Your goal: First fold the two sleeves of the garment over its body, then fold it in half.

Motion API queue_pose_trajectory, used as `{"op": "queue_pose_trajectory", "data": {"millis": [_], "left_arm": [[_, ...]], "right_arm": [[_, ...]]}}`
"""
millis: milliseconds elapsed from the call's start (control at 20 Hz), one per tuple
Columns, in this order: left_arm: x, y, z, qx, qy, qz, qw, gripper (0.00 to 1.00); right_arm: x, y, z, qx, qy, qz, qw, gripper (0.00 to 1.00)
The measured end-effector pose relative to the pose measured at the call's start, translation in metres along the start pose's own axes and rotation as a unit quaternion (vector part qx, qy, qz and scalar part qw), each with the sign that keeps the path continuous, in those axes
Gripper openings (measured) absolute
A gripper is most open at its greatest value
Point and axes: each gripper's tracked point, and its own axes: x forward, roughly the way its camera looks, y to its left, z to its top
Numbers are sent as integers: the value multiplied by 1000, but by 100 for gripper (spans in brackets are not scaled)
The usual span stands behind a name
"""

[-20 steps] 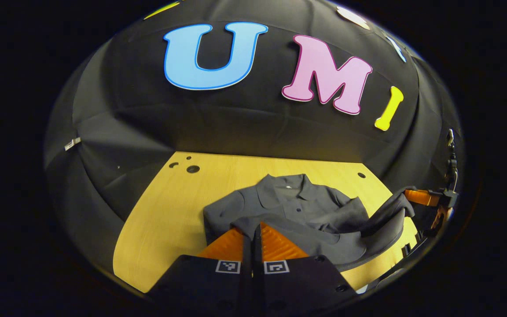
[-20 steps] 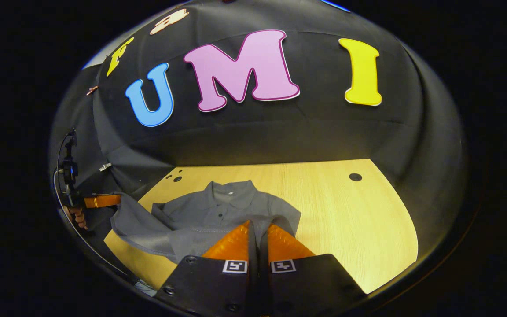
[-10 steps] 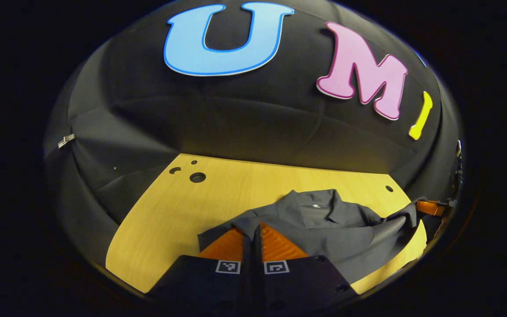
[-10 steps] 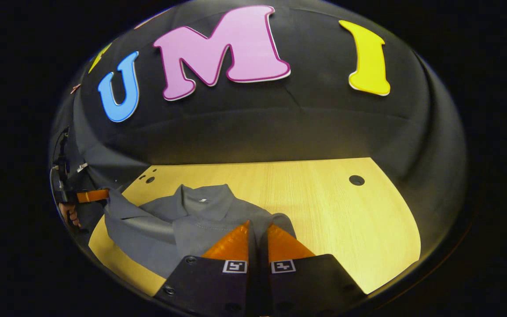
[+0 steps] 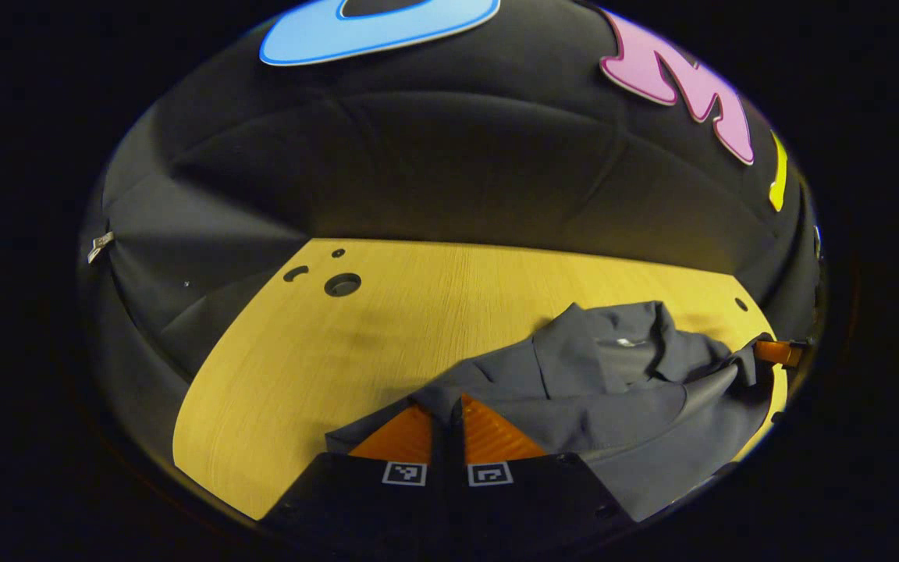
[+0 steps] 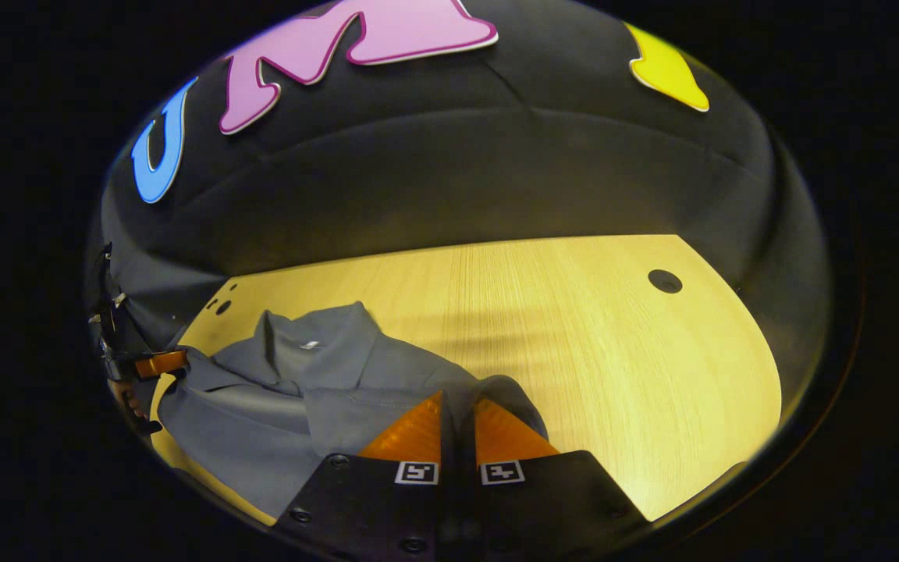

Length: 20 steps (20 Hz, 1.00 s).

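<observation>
A pale wooden table point(image 6: 613, 367) carries the grey garment point(image 6: 278, 398), lying rumpled with its collar toward the booth wall. The left gripper point(image 5: 448, 406) pinches one hem corner, and the right gripper point(image 6: 457, 400) pinches the other, both low over the cloth.

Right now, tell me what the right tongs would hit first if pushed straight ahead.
The right tongs already pinch the grey shirt. Straight ahead lies bare wooden table, then probably the booth's cloth wall.

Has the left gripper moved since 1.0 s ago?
Yes. The left gripper, shut on the grey shirt, has dipped down and forward: the wooden table's holes now sit higher, its surface larger.
</observation>
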Motion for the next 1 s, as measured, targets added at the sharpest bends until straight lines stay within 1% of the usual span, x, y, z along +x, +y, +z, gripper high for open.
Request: {"op": "queue_pose_trajectory", "data": {"millis": [250,300,350,400,450,500,550,600,650,700,750,800,850,900,950,1000], "left_arm": [[28,0,-21,8,33,12,999,5],[30,0,-25,10,36,12,999,5],[32,-1,-27,12,38,14,999,5],[33,-2,-26,14,35,15,999,5],[34,-2,-26,18,36,15,999,5],[34,-2,-28,22,36,16,999,6],[34,-2,-27,25,35,16,999,3],[33,-2,-28,27,35,15,999,8],[33,-2,-28,27,36,14,999,8],[32,-3,-28,28,37,12,999,10],[30,-3,-28,31,41,12,999,12],[28,-3,-29,35,43,12,998,18],[26,-5,-27,35,42,12,998,22],[22,-4,-25,35,40,15,998,27],[17,-3,-21,33,36,18,999,35],[13,-4,-19,27,29,16,999,43]], "right_arm": [[21,-5,-18,-3,24,-4,1000,5],[24,-5,-22,-5,28,-4,1000,0],[26,-5,-27,-5,35,-4,999,0],[29,-6,-31,-5,43,-5,999,5],[31,-7,-35,-3,49,-8,999,5],[31,-7,-34,-1,48,-9,999,10],[32,-7,-34,0,48,-12,999,12],[31,-6,-34,-1,49,-12,999,13],[31,-8,-34,-5,48,-18,999,15],[29,-9,-34,-5,49,-22,999,24],[28,-10,-33,-5,51,-26,998,28],[27,-10,-34,-3,51,-26,998,27],[24,-10,-33,-2,52,-26,998,39],[21,-9,-31,0,50,-24,998,40],[18,-6,-29,2,48,-17,999,42],[13,-4,-27,1,45,-11,999,52]]}}
